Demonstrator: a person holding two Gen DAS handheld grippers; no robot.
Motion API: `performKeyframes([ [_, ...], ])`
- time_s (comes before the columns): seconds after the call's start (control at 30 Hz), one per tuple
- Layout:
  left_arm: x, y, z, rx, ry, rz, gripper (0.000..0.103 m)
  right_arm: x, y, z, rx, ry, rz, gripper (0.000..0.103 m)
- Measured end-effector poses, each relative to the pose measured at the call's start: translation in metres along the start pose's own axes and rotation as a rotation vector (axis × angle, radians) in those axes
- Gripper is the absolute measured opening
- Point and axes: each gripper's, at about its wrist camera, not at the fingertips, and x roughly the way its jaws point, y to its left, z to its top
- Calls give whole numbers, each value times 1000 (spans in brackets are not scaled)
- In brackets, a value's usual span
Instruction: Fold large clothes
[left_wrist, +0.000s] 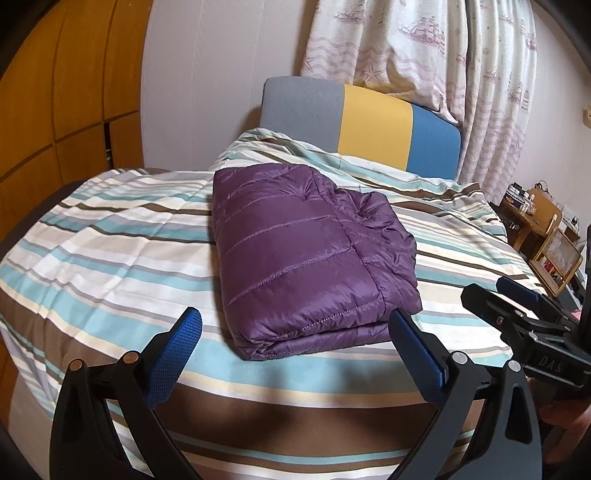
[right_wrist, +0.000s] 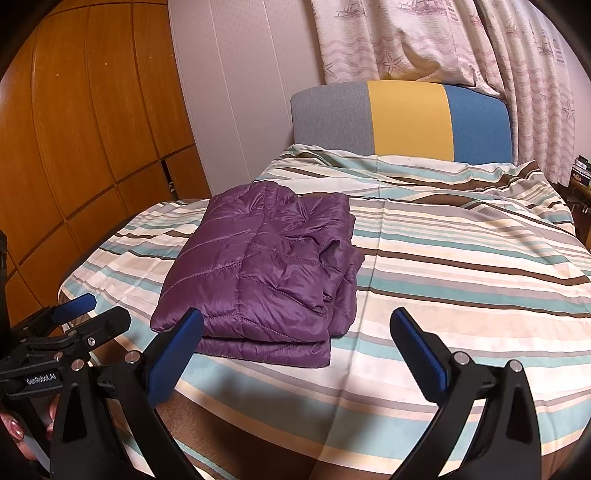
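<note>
Purple quilted puffer jacket (left_wrist: 299, 254) lies folded on the striped bedspread (left_wrist: 110, 236); left gripper (left_wrist: 295, 332) and right gripper (right_wrist: 295, 332) both gape, empty; I'd just square its loose right-hand edges.

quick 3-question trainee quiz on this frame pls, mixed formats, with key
1. True or false: the jacket lies folded on the bed.
2. Left gripper and right gripper: A) both open, holding nothing; B) both shut on the jacket; C) one open, one shut.
3. Fill in: the headboard bands run grey, ___, blue.

Key: 1 true; 2 A; 3 yellow.
</note>
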Motion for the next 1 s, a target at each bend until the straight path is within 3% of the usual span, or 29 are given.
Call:
performKeyframes([
  [0.07,-4,-3,-2,17,-29,43,100,0,0,-1,0,1,-2,101],
  [0.43,-7,-8,-2,53,-57,75,100,1,-1,-2,1,5,-1,101],
  [0.77,0,-5,-3,43,-20,69,100,2,-2,-3,2,8,-5,101],
  [1.0,16,-1,-7,15,56,80,100,8,-5,-4,15,22,-7,101],
])
